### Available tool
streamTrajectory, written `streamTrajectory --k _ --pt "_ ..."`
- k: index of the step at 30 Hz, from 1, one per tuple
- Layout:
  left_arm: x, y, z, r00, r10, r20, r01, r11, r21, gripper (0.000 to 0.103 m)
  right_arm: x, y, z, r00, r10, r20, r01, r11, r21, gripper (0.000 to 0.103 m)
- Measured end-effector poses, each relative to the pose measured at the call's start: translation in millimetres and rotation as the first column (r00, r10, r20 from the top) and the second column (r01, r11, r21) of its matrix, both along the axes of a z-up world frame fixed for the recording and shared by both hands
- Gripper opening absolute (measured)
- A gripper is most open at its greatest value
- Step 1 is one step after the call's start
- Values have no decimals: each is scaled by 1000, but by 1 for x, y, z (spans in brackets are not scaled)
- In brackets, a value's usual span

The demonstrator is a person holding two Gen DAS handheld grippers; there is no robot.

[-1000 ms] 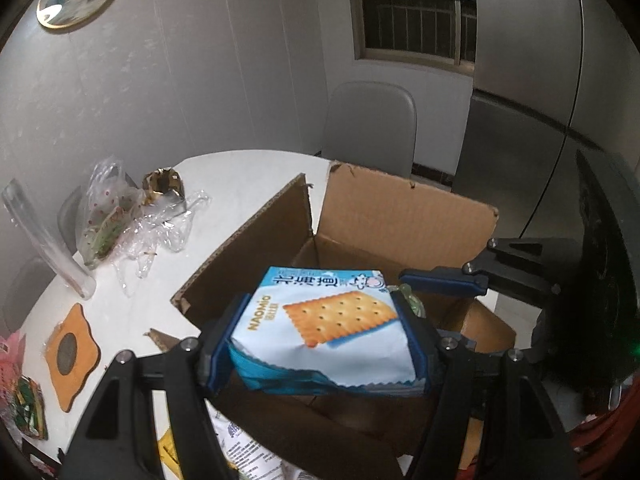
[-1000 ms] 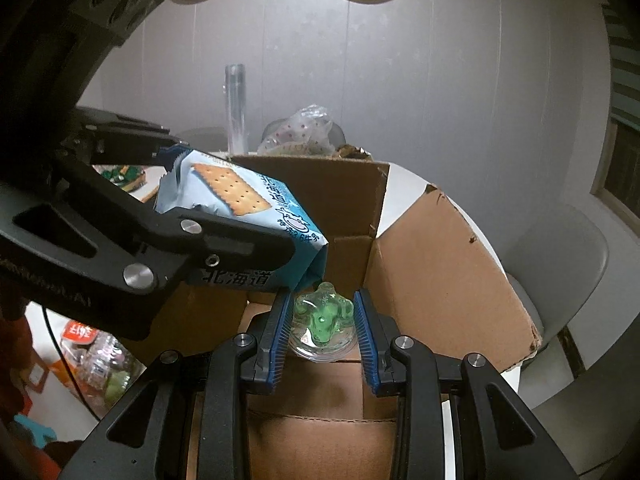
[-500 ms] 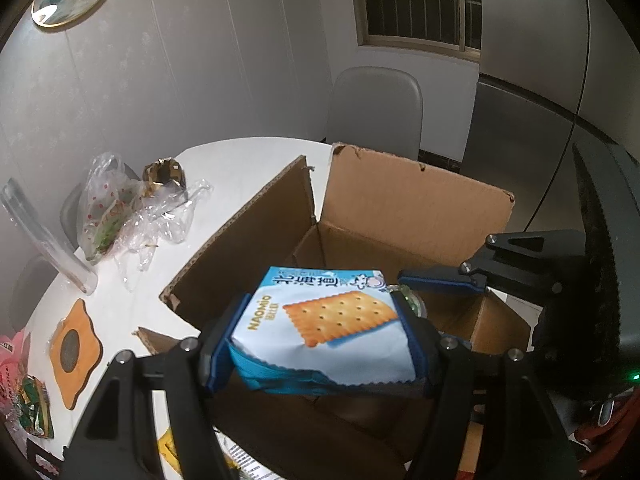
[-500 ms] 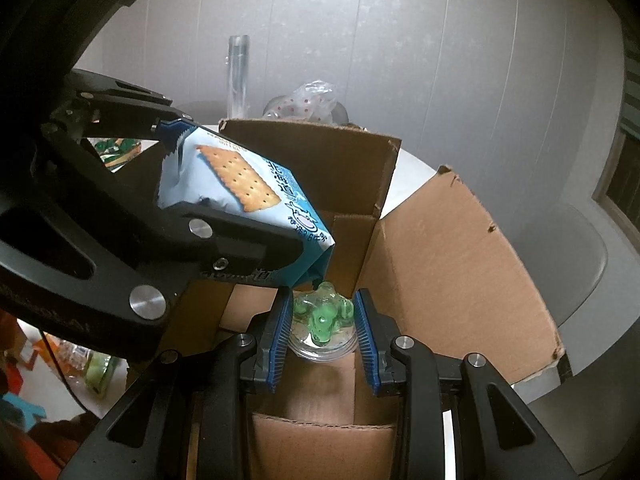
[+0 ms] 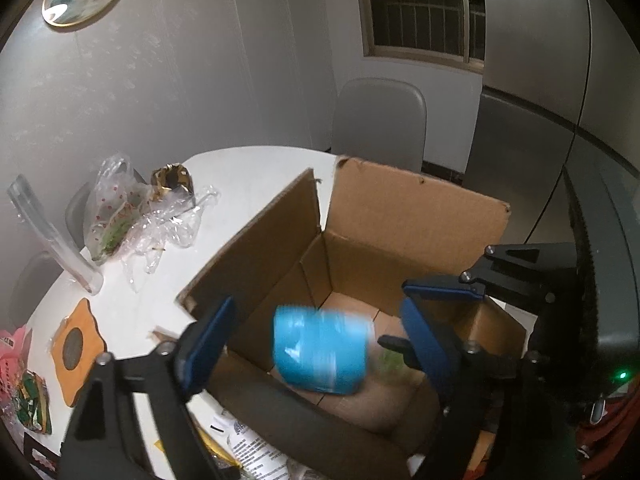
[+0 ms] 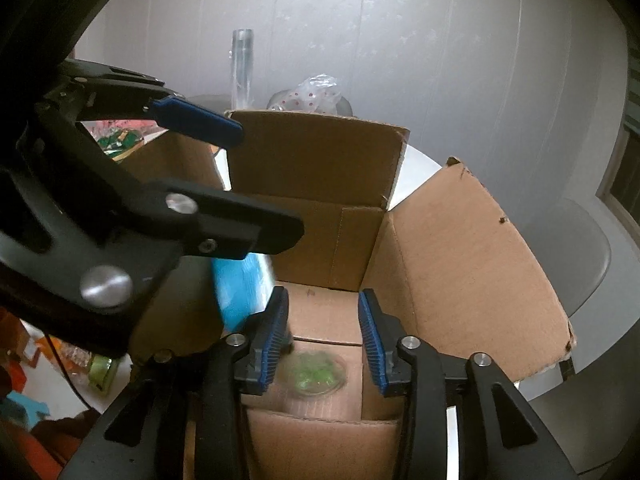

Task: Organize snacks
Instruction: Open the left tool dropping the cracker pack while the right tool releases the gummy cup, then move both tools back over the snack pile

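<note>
The blue foil cracker packet (image 5: 320, 354) is seen blurred, below and between the left gripper (image 5: 316, 332)'s blue pads, touched by neither, inside the open brown cardboard box (image 5: 416, 220). The left jaws have just been opening and are spread wide, with nothing pinched. In the right wrist view the same packet (image 6: 240, 292) is partly hidden behind the left gripper's black finger (image 6: 240, 228), just left of the right gripper's left pad.

The clear plastic cup of green jelly (image 6: 318, 374) is caught blurred too, just below the gap of the right gripper (image 6: 324, 340), over the box floor. Its ribbed blue pads are parted to either side and no contact with the cup is seen; these jaws have just been opening as well. From the left wrist view only a green smear (image 5: 390, 360) is made out, just inside the left gripper's right pad, beside the packet.

Beyond the jaws, the box flaps are stood up, and the box is set on a round white table (image 5: 256, 172). To the left of the left jaws, crumpled clear plastic bags (image 5: 136, 216), a tall clear tube (image 5: 52, 236) and an orange wooden coaster (image 5: 76, 344) are laid out on the tabletop. A grey chair (image 5: 380, 120) is placed behind the box.
</note>
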State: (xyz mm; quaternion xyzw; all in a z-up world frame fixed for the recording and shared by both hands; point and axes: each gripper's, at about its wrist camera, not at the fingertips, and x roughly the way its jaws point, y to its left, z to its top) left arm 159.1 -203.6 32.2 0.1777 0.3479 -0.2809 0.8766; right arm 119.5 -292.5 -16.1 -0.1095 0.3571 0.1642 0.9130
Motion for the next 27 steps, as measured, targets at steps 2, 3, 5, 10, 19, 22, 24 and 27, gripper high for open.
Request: streamTrajectory --k 2,3,5,10,19,22,24,27 --pt "-3 2 3 1000 2 4 -2 1000 -6 85 -1 -1 3 1000 -1 6 1 1000 14 37" --pt "-6 4 5 1000 3 8 -3 1000 -12 85 -2 -1 4 1000 -3 11 3 1000 17 38" --pt "-11 10 9 1000 15 18 -14 999 -31 87 -3 -1 8 1000 -9 20 9 1000 22 38" --pt "-24 38 23 998 50 40 -47 995 -85 87 -14 -3 24 997 -41 68 37 998 56 39" --pt "-67 135 41 975 194 109 -172 968 -185 87 -64 32 71 975 36 220 -63 991 119 39" --pt "-83 174 33 956 272 114 -244 947 -206 87 -75 58 75 966 112 231 -142 982 120 39" --pt "-93 194 22 943 316 108 -289 934 -209 87 -83 74 74 961 158 229 -189 975 120 39" --pt "-102 218 3 924 372 91 -348 914 -209 87 -84 101 65 951 226 208 -256 958 126 39"
